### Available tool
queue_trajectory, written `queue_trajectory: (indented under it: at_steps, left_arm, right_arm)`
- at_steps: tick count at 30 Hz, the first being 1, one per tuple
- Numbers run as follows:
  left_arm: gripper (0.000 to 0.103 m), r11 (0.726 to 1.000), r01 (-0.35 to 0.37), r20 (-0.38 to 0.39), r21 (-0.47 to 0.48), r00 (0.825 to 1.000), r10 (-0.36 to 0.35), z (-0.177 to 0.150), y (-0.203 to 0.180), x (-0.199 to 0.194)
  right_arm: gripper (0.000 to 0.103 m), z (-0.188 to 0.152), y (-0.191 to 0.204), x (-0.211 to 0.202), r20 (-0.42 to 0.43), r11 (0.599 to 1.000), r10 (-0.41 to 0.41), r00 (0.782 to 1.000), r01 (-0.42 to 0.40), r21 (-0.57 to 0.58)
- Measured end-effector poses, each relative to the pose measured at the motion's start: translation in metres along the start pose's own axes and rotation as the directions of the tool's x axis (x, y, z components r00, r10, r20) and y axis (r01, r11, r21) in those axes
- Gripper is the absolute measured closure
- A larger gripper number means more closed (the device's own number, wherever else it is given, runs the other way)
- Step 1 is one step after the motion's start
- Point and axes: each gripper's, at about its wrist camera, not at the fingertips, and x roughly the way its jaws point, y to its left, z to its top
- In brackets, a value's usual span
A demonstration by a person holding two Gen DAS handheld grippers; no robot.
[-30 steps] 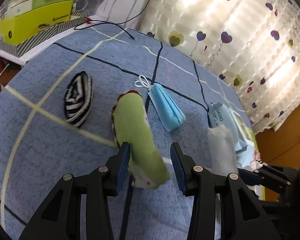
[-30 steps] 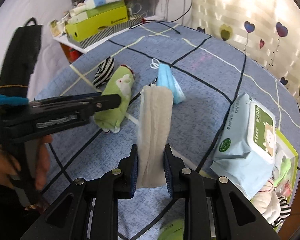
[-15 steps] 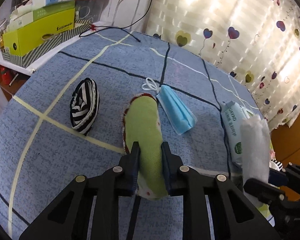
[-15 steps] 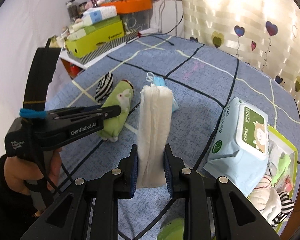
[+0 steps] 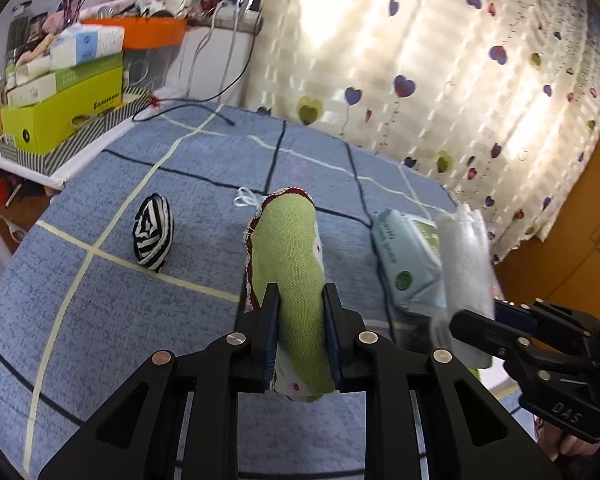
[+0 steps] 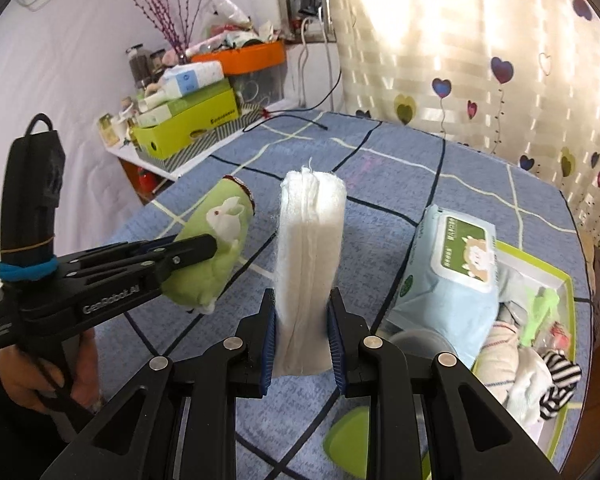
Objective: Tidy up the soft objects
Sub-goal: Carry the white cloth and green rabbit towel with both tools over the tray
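The left gripper (image 5: 300,332) clamps a green rabbit-print pouch (image 5: 292,264); the right gripper (image 6: 302,340) pinches a folded white cloth (image 6: 310,256), both lifted above the blue checked bedspread (image 5: 100,312). A striped sock (image 5: 153,232) and wipes pack (image 6: 448,276) lie there, beside a heart-print curtain (image 5: 440,60) and cluttered shelf (image 5: 60,120).

My left gripper (image 5: 300,330) jaws, wide a second ago, now pinch the green pouch (image 5: 290,264) and carry it off the bed; the blue mask sits hidden behind it; my right gripper (image 6: 302,338) lifts its white pad (image 6: 310,256) higher.
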Motion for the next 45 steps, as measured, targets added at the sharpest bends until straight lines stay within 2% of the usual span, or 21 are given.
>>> queue_trajectory:
  at_steps: [11, 25, 35, 45]
  left_arm:
    - [0.082, 0.998, 0.032, 0.027, 0.062, 0.999, -0.033, -0.007, -0.038, -0.023]
    - [0.081, 0.988, 0.09, 0.033, 0.128, 0.995, -0.095, -0.01, -0.08, -0.03]
    - [0.081, 0.97, 0.161, 0.011, 0.181, 0.986, -0.165, -0.017, -0.117, -0.031]
    - [0.081, 0.948, 0.221, -0.019, 0.228, 0.975, -0.223, -0.022, -0.152, -0.029]
  right_arm:
    - [0.081, -0.021, -0.007, -0.037, 0.057, 0.999, -0.03, 0.998, 0.028, 0.042]
    - [0.081, -0.041, -0.041, -0.07, 0.107, 0.991, -0.077, 0.991, 0.064, 0.121]
    - [0.081, -0.063, -0.074, -0.099, 0.127, 0.974, -0.14, 0.982, 0.114, 0.194]
    - [0.081, -0.089, -0.119, -0.129, 0.136, 0.935, -0.243, 0.96, 0.194, 0.298]
